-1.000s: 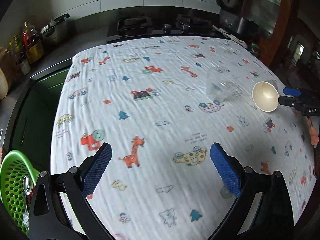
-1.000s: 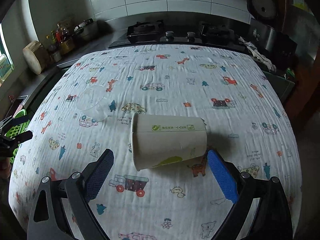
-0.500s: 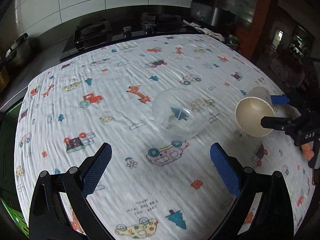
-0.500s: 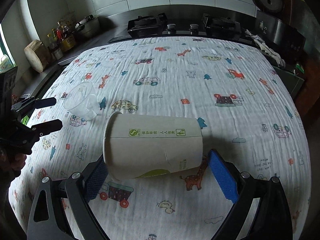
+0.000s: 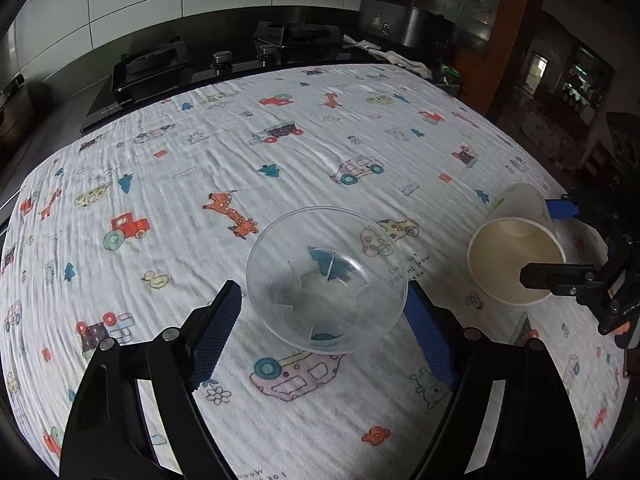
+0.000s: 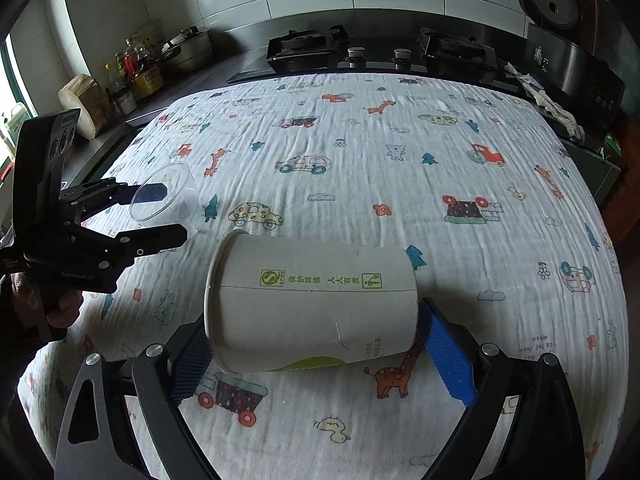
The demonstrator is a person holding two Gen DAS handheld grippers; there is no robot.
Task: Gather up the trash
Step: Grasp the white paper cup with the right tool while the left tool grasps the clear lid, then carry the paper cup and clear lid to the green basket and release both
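A clear plastic cup (image 5: 326,280) lies on its side on the patterned cloth, mouth toward me, between the blue pads of my left gripper (image 5: 326,320). The pads stand at its rim on both sides, and the jaws are open. It also shows in the right wrist view (image 6: 164,194). A white paper cup (image 6: 310,304) with green print lies on its side between the pads of my right gripper (image 6: 312,356), mouth to the left. The pads touch both its ends. In the left wrist view the paper cup (image 5: 516,258) sits at the right, held in the right gripper (image 5: 556,240).
The cloth (image 6: 400,168) covers the whole table. A black gas hob (image 6: 380,52) stands behind it. Bottles and a pot (image 6: 140,68) stand on the counter at far left. A dark appliance (image 5: 404,20) and a rag (image 5: 400,58) are at the back right.
My left gripper has moved forward to the clear cup, which now lies between its pads. My right gripper has closed in on the paper cup.
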